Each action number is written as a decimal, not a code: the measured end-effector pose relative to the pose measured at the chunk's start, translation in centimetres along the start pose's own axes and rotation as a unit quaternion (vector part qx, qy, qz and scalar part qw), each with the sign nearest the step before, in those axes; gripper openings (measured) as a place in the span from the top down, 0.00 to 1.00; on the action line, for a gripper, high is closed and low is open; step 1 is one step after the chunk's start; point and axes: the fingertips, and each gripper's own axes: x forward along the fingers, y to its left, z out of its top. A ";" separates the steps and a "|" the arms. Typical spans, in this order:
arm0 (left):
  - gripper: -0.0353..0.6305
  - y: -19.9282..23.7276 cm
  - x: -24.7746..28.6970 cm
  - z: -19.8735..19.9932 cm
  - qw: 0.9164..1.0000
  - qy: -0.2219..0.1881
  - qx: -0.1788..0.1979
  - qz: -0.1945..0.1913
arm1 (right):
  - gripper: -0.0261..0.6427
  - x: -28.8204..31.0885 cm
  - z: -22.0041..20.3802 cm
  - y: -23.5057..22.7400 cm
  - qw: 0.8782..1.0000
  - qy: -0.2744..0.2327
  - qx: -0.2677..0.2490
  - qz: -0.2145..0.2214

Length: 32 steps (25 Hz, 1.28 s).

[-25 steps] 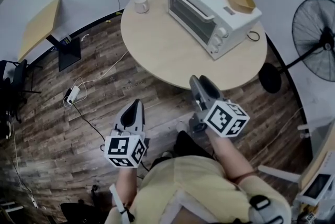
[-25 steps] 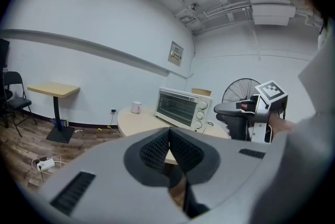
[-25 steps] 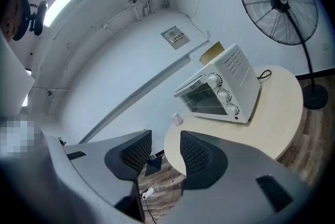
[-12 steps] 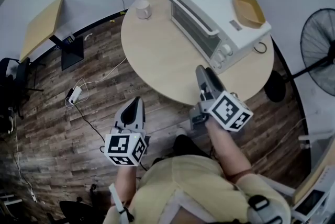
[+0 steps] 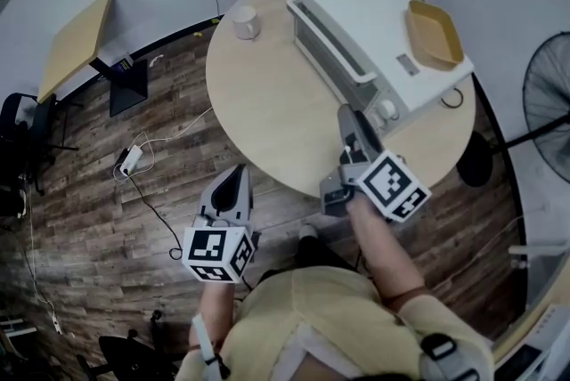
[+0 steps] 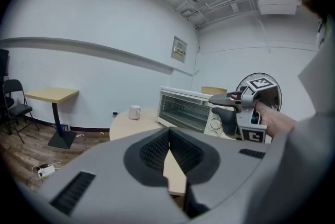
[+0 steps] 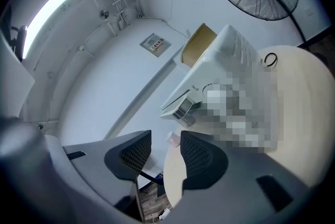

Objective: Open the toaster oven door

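Observation:
A white toaster oven [image 5: 378,36] stands on the round wooden table [image 5: 258,94] with its glass door shut and its bar handle [image 5: 331,39] along the door's top edge. My right gripper [image 5: 349,119] hovers over the table's near edge, just short of the oven's knob end, jaws a little apart and empty. Seen from the right gripper view, the handle [image 7: 180,105] lies ahead of the open right gripper [image 7: 163,148]. My left gripper [image 5: 234,182] hangs over the floor short of the table; its pads [image 6: 157,147] meet with nothing between them. The left gripper view shows the oven [image 6: 186,108].
A white mug [image 5: 245,21] sits at the table's far left. A tan tray [image 5: 435,34] rests on the oven's top. A standing fan [image 5: 548,90] is at the right, a small square table [image 5: 80,41] at the left, and cables with a power strip [image 5: 131,160] lie on the floor.
My right gripper has moved forward over the table edge toward the oven's knob end. The left gripper has hardly moved. The oven door stays shut.

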 end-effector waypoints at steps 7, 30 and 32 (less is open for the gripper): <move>0.94 0.0 1.7 0.4 1.000 0.004 -0.003 0.012 | 0.73 2.3 1.6 -0.3 0.998 -0.018 0.058 0.003; 0.94 -0.2 4.3 0.9 0.999 0.014 0.004 0.034 | 0.72 5.9 3.8 -2.0 0.982 -0.063 0.180 -0.010; 0.94 -0.1 4.4 0.9 0.999 0.016 0.005 0.034 | 0.74 6.0 3.8 -2.0 0.981 -0.066 0.181 -0.014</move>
